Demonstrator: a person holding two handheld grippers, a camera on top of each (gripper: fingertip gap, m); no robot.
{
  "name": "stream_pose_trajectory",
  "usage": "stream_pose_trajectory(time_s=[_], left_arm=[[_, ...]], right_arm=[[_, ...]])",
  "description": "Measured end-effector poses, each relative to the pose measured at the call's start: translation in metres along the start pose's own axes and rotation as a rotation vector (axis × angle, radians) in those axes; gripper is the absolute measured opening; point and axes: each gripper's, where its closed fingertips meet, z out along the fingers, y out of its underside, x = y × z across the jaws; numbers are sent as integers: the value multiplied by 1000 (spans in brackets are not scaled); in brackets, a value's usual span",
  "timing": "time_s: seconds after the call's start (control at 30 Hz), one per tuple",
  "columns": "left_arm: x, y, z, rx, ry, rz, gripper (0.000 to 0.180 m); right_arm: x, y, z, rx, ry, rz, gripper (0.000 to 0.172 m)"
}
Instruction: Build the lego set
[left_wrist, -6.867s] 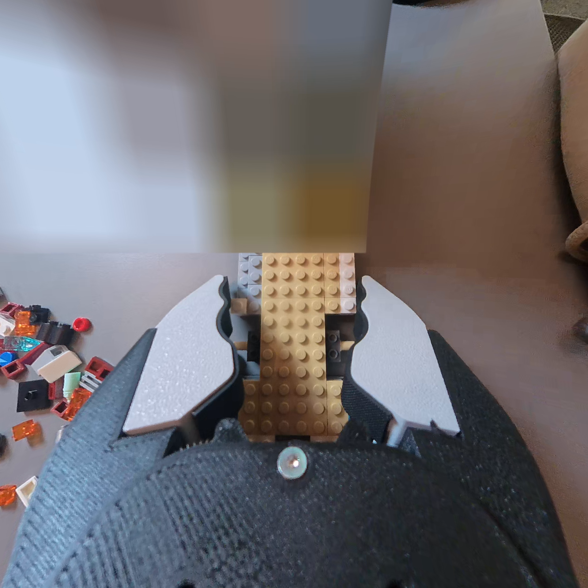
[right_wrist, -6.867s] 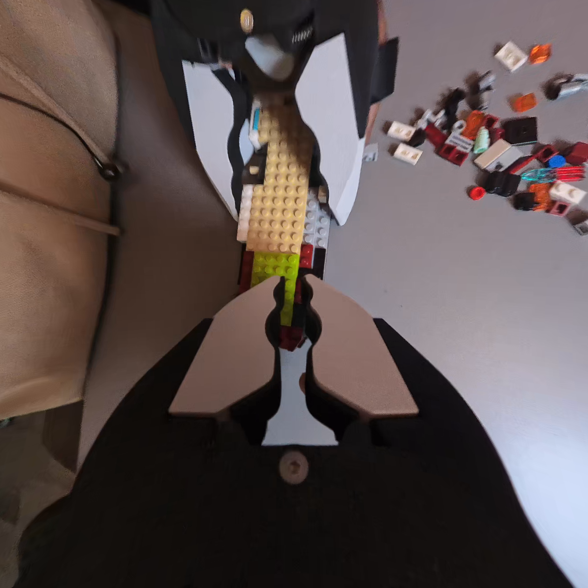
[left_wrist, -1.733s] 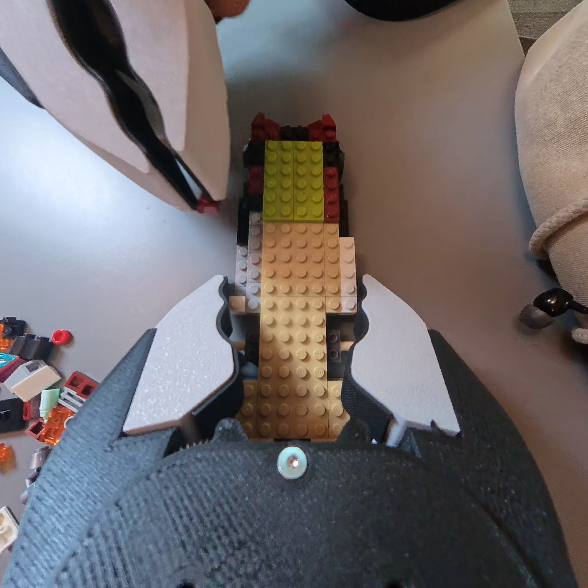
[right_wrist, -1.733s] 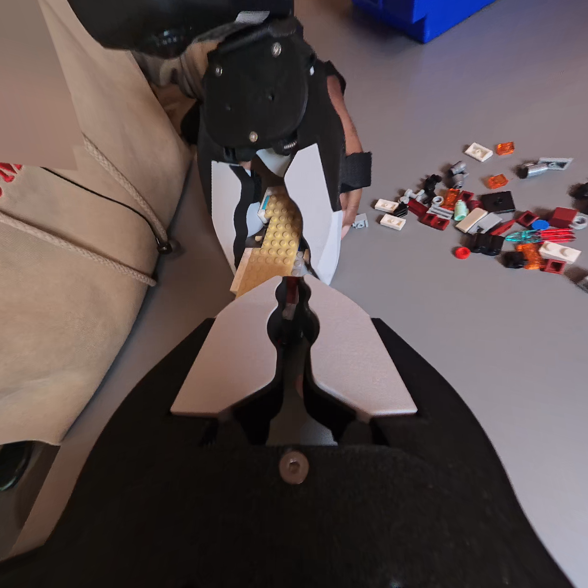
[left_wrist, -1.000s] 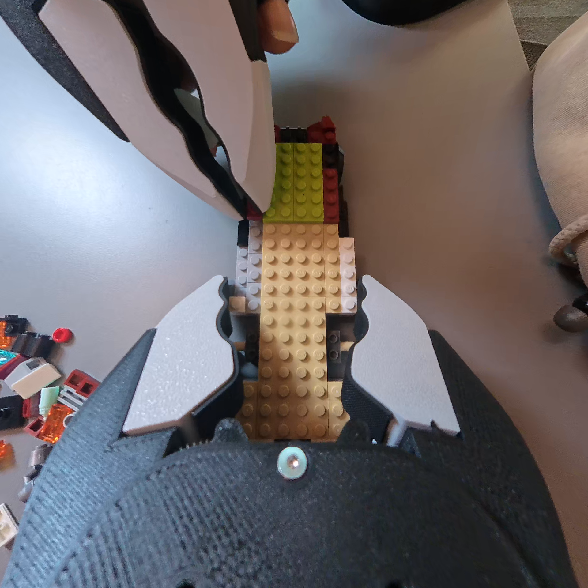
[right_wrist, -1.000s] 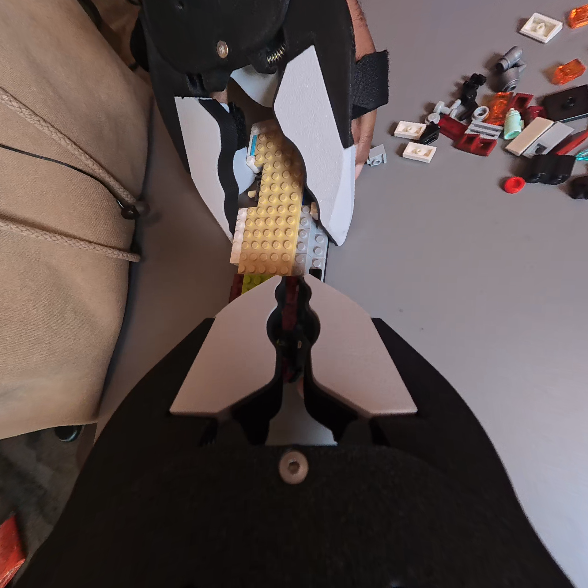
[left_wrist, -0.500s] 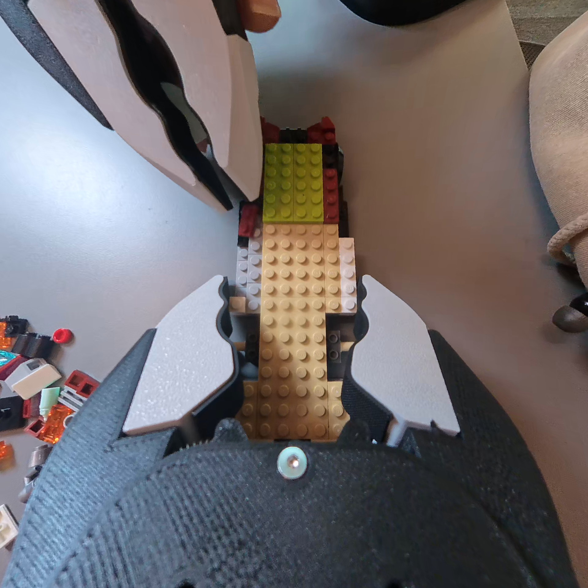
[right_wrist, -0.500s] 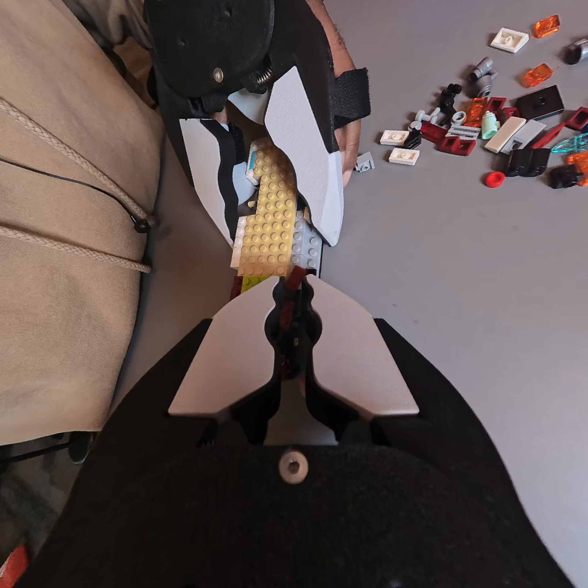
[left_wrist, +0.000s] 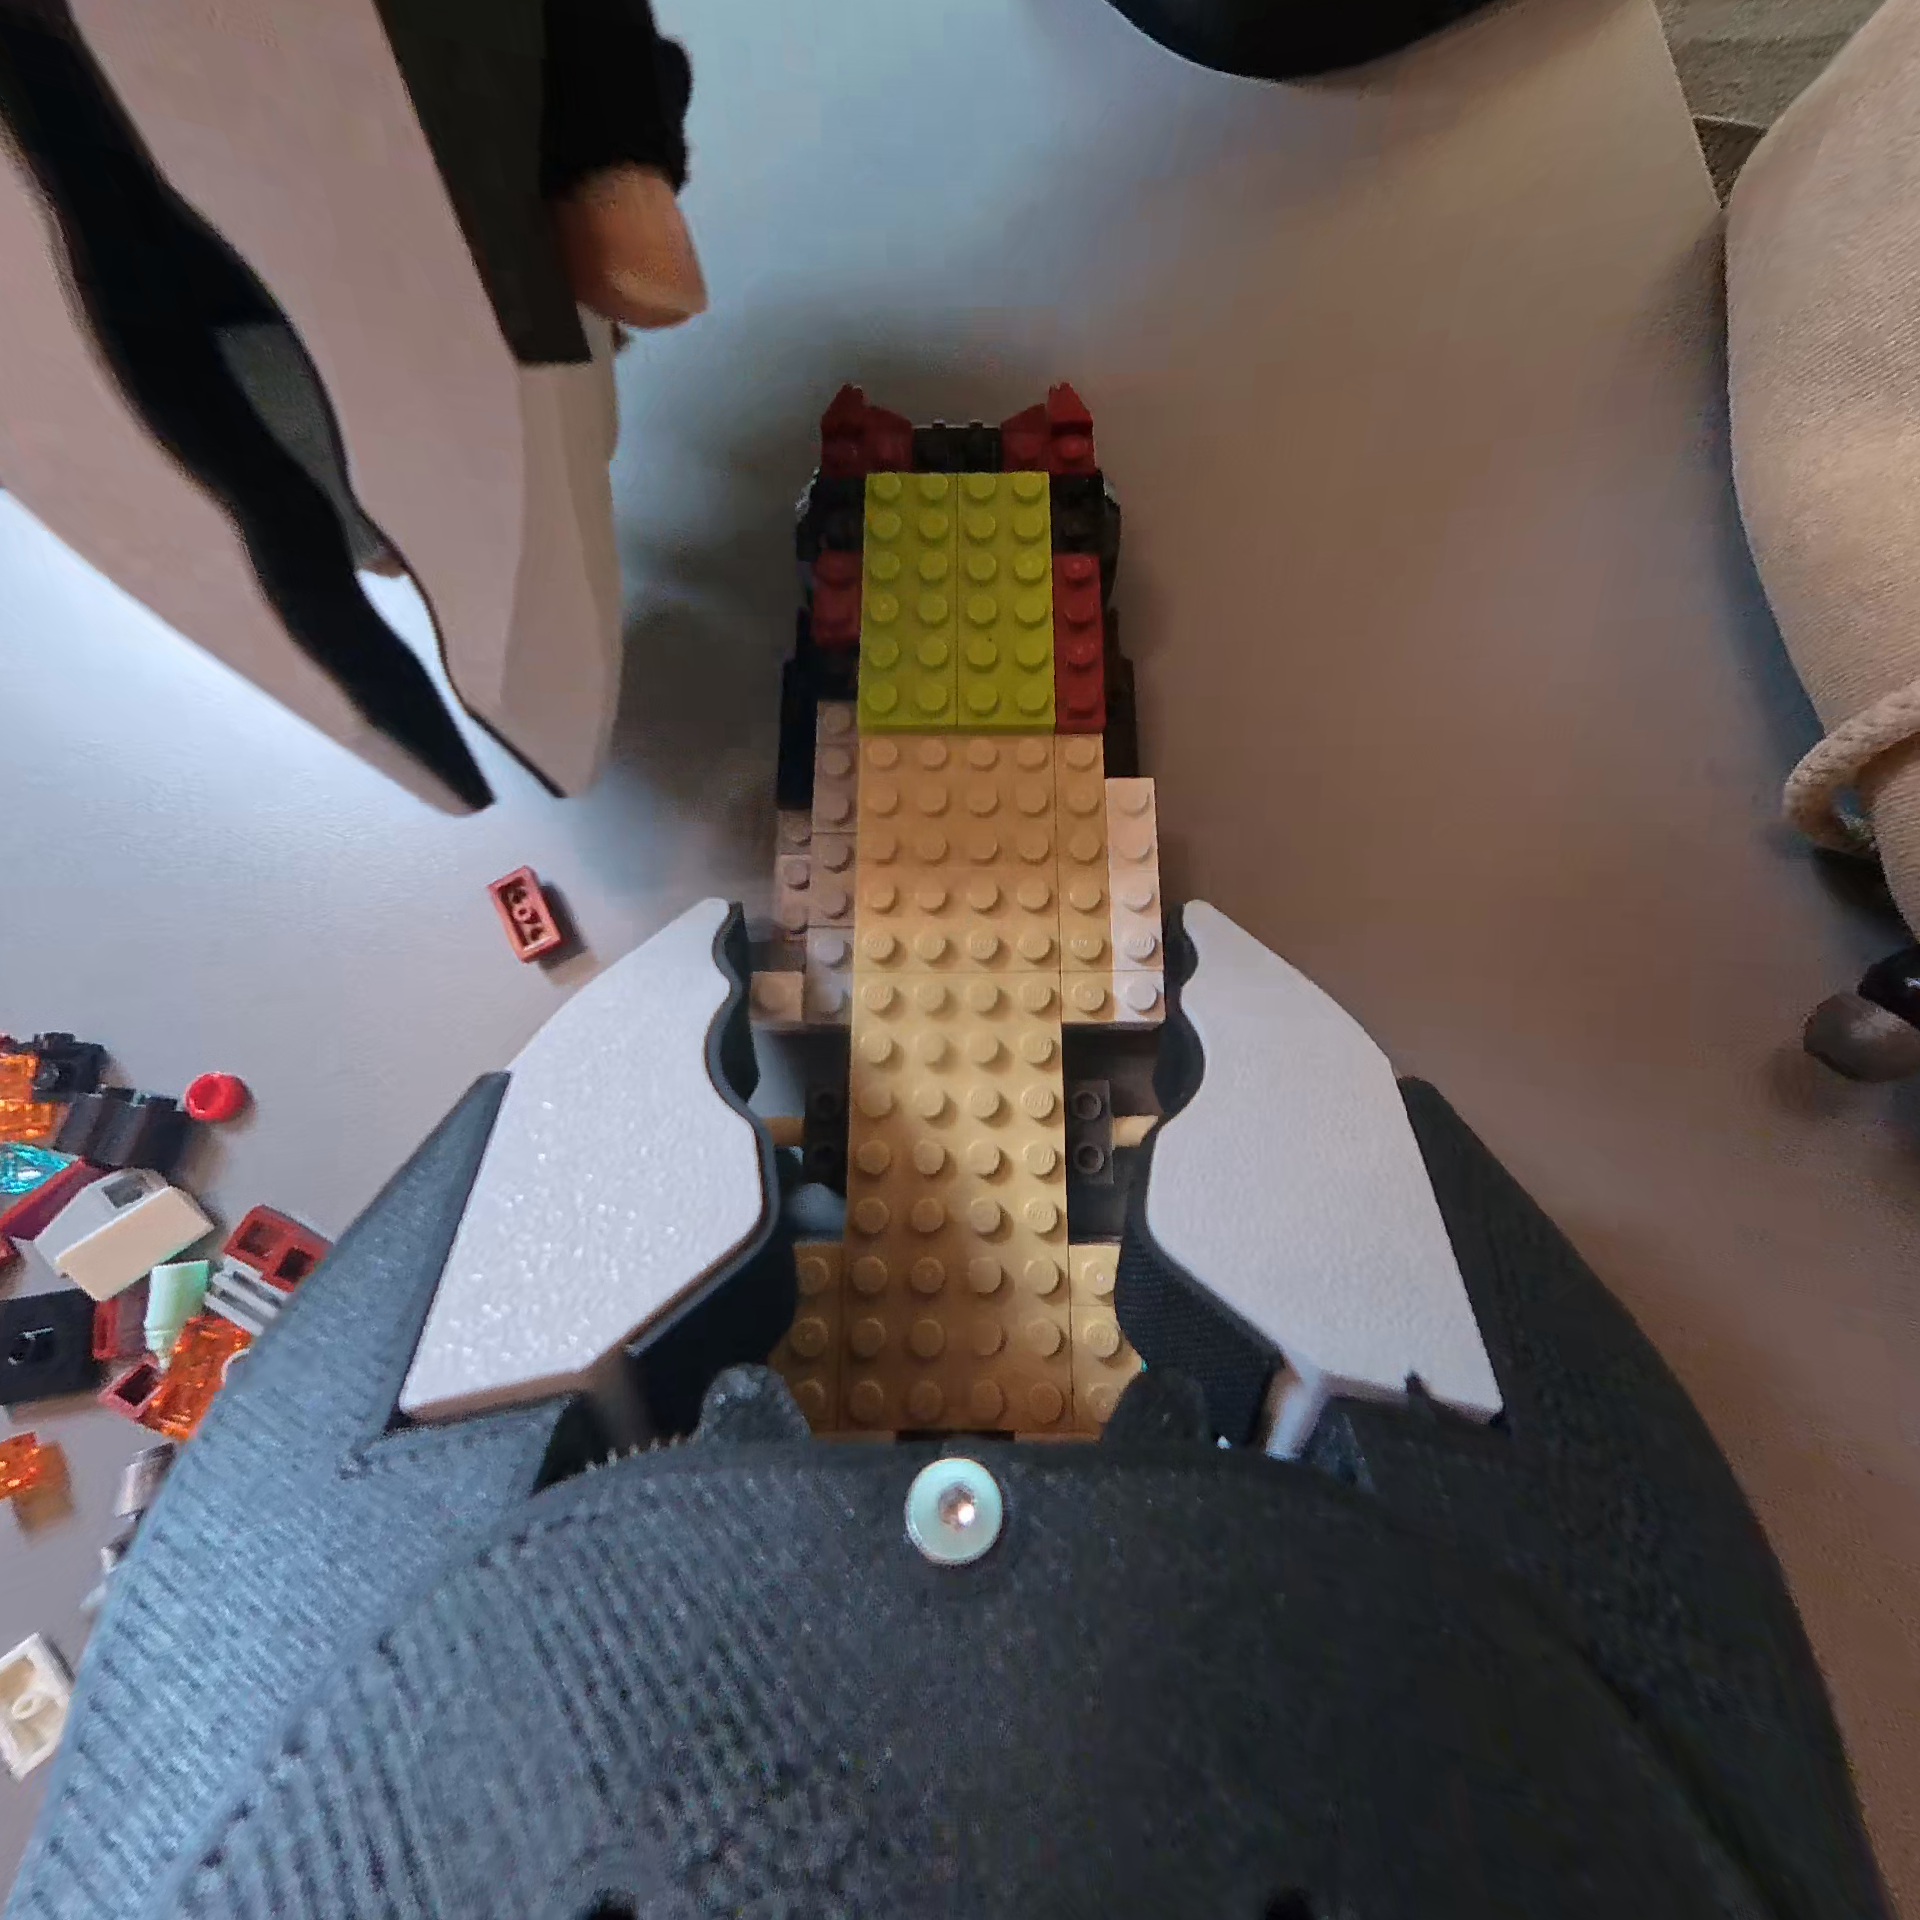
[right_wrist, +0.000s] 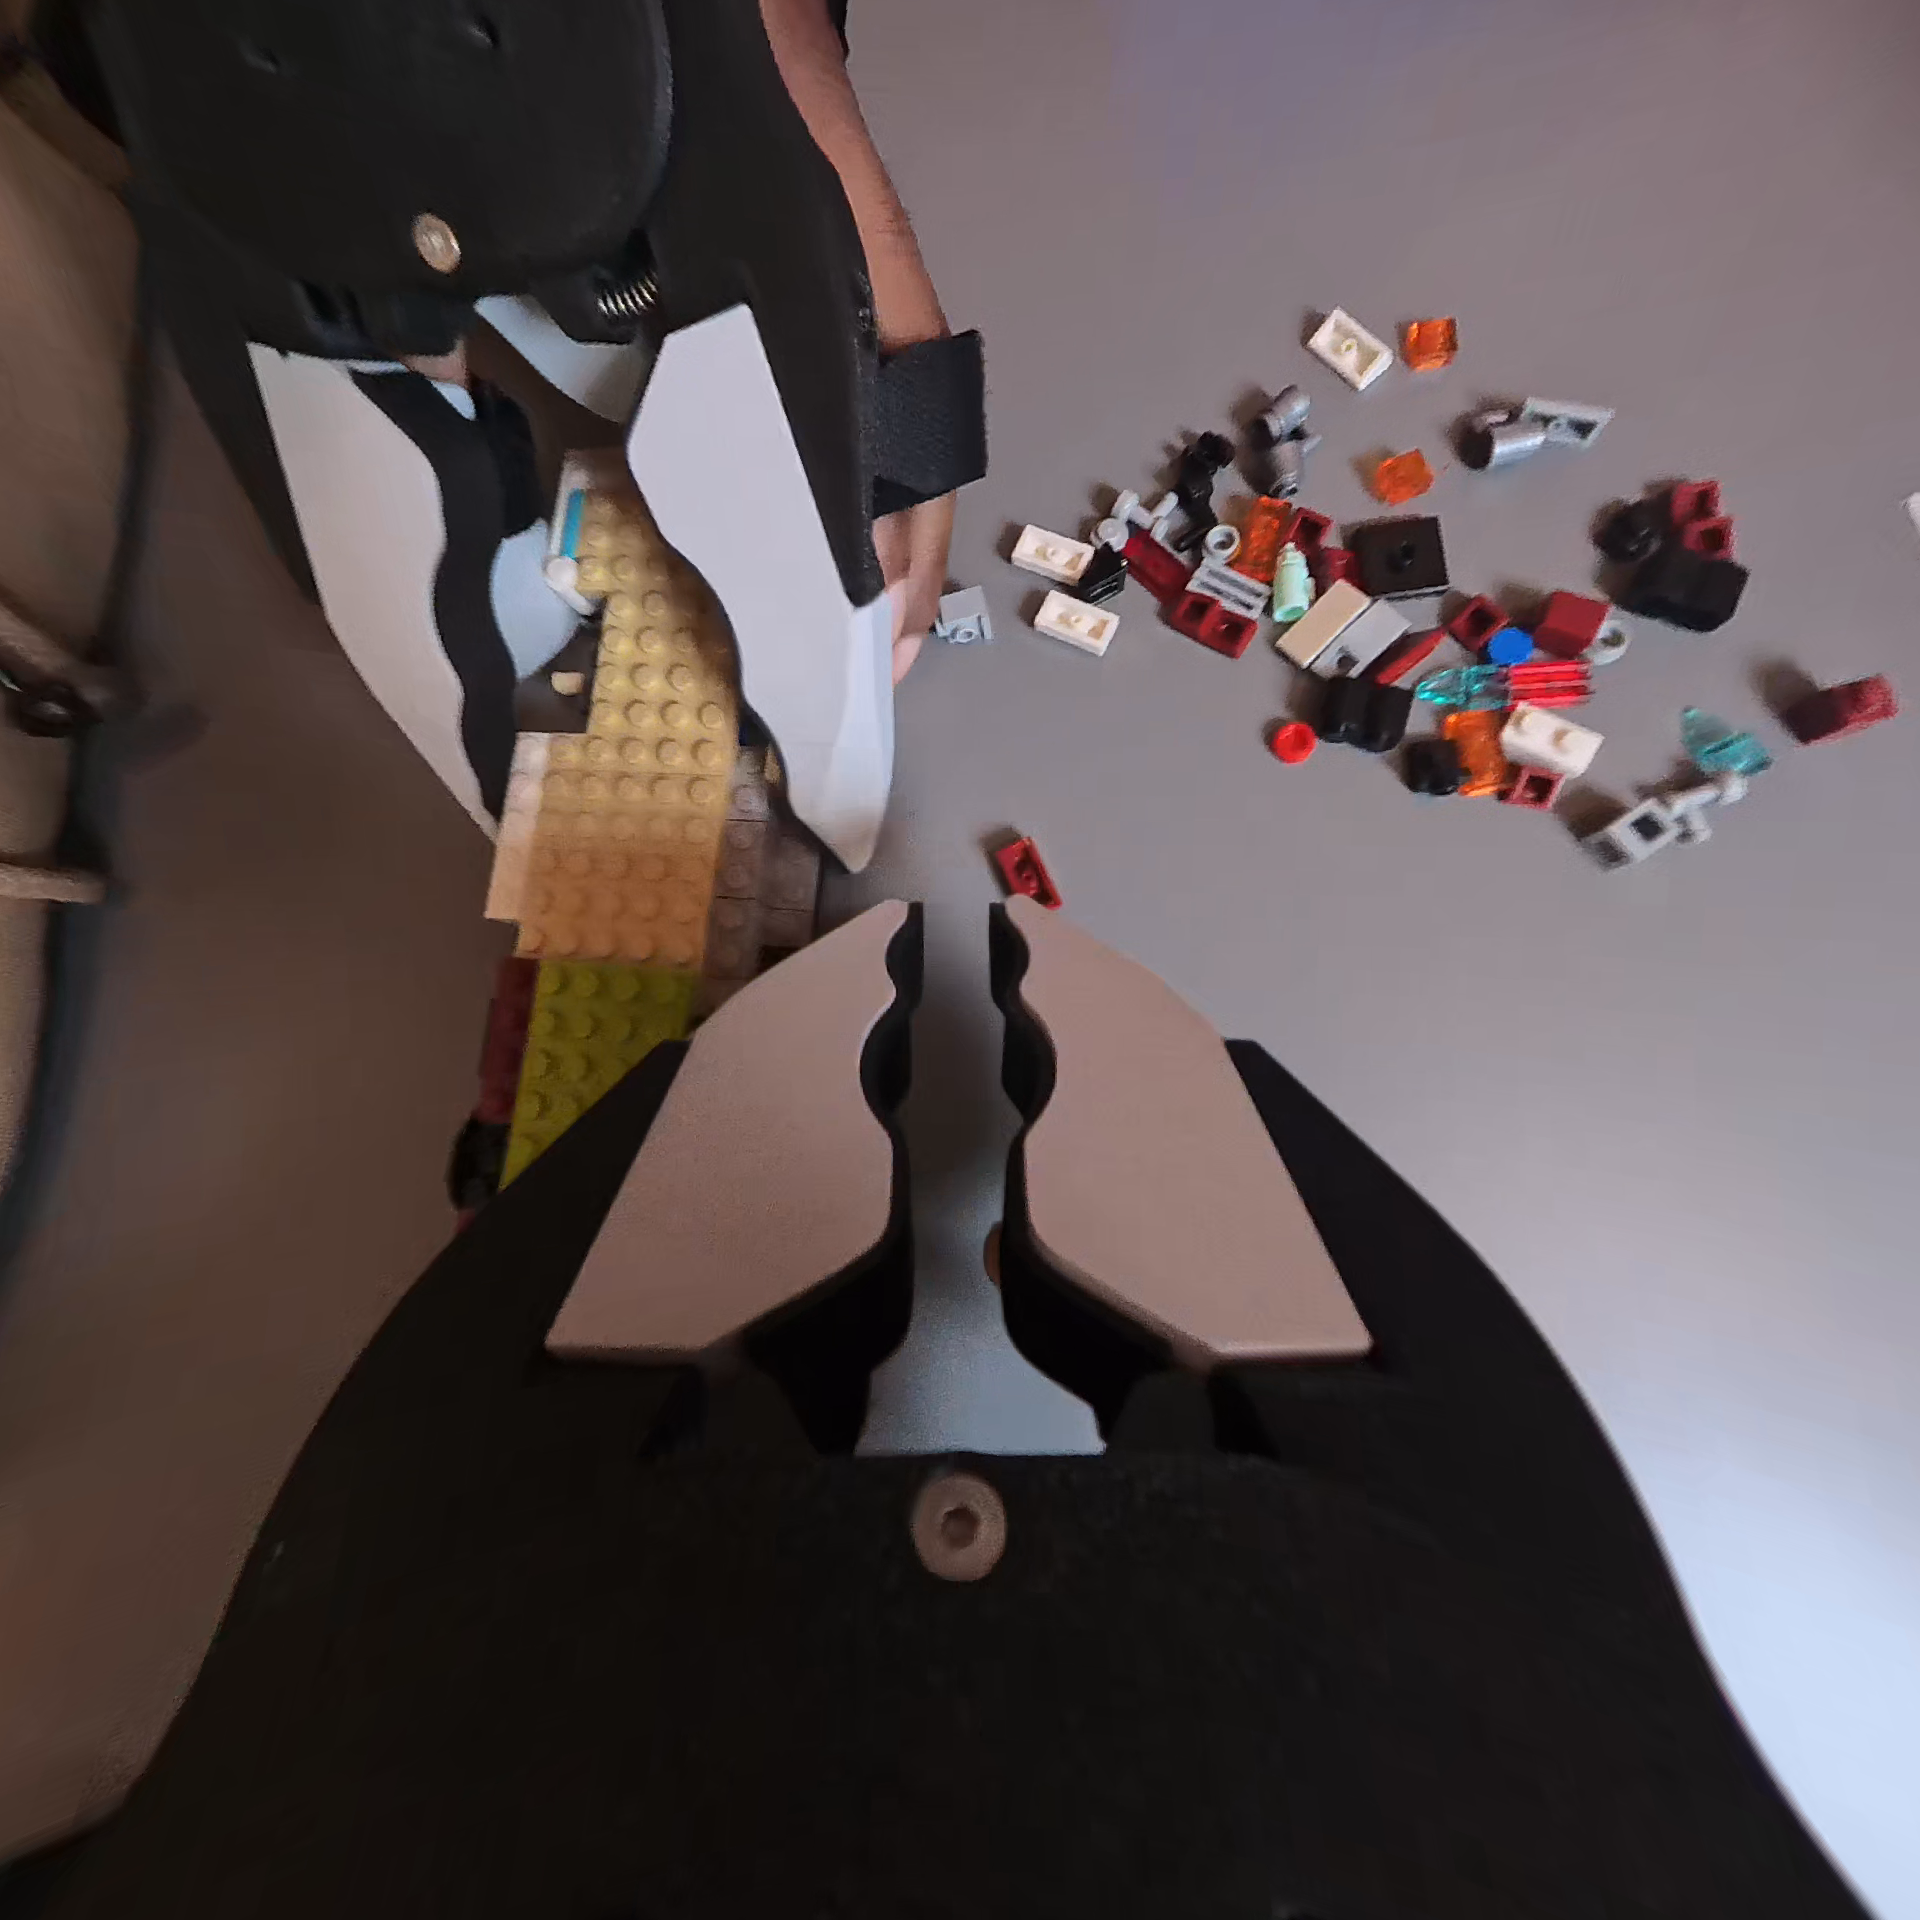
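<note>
toy brick model (left_wrist: 961, 935), long and narrow, with a tan studded top, a lime green plate at its far end and dark red and black bricks along its edges, lies on a smooth grey table (left_wrist: 1403, 520). the left gripper (left_wrist: 961, 940), a black textured body with two pale grey fingers (left_wrist: 1288, 1049), grasps the near half of the model: its wavy black pads sit against the two long sides where the light grey side bricks jut out.

the right gripper (right_wrist: 954, 914), black with pale fingers of the same kind, hangs above the table just beside the model's lime green end. its jaws stand a little apart with only bare table showing between them, so it grips nothing. a small dark red flat brick (right_wrist: 1027, 868) lies loose on the table just beyond that gripper's fingertips, near the model's grey side and apart from it; in the left wrist view the same brick (left_wrist: 532, 914) lies between the two grippers.

farther from the model on that same side sits a scattered heap of small loose bricks (right_wrist: 1455, 613) in white, orange, dark red, black, grey and clear turquoise. on the model's opposite side rests beige fabric with a cord (left_wrist: 1829, 520). a person's fingertip (left_wrist: 634, 255) shows behind the right gripper, beyond the model's far end.
</note>
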Motion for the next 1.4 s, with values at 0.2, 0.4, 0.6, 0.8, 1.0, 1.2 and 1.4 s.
stream_pose_trajectory(time_s=[0.2, 0.4, 0.6, 0.8, 1.0, 1.2, 1.4], left_arm=[[-10, -15, -21, 98, -11, -49, 76], [-37, -15, -36, 183, -53, -194, 51], [-47, -23, -40, 195, -207, -61, 30], [-41, -41, -51, 227, -336, 129, 13], [-28, -48, -48, 213, -348, 252, 10], [-21, -48, -44, 191, -344, 301, 7], [-21, -50, -46, 245, -275, 184, 6]], right_arm=[[14, 7, 16, -111, 35, -119, 16], [11, 8, 20, -125, 2, -113, 8], [-21, -22, -3, 86, -194, 76, 8], [-37, -33, -19, 154, -266, 146, 8], [-47, -33, -22, 163, -291, 169, 8], [-53, -32, -22, 150, -312, 174, 8], [-51, -37, -25, 190, -272, 163, 8]])
